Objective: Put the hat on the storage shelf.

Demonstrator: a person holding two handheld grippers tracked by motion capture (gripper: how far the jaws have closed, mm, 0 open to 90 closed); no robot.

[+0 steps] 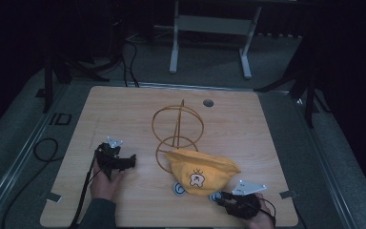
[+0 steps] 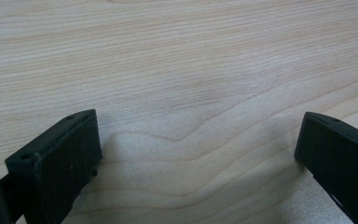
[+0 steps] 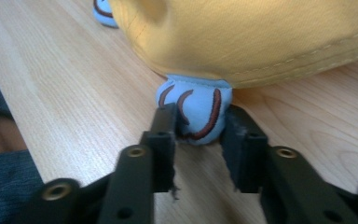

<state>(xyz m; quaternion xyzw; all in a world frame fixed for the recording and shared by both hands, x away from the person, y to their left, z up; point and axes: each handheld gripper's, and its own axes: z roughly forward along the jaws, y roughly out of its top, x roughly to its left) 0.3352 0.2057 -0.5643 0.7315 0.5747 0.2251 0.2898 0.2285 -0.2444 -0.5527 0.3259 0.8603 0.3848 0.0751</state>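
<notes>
Yellow cloth hat with blue ear tabs, beside a wire stand

The yellow hat (image 1: 201, 172) is seen lower centre of the high view, printed with a small white figure, leaning against the gold wire stand (image 1: 177, 131) just above it. One blue tab (image 3: 196, 109) is pinched low between black jaws.

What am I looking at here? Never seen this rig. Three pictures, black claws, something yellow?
No robot: a person holds a two-jaw gripper in each hand over a wooden table. The high view looks down from above. There the left gripper hovers over bare wood and the right gripper sits at the near edge of a yellow hat. Behind the hat stands a gold wire stand. The other two pictures come from cameras riding on the grippers. The left gripper view shows its jaws wide apart over bare wood, holding nothing. The right gripper view shows its jaws closed on a small blue ear flap hanging from the hat's rim.
</notes>
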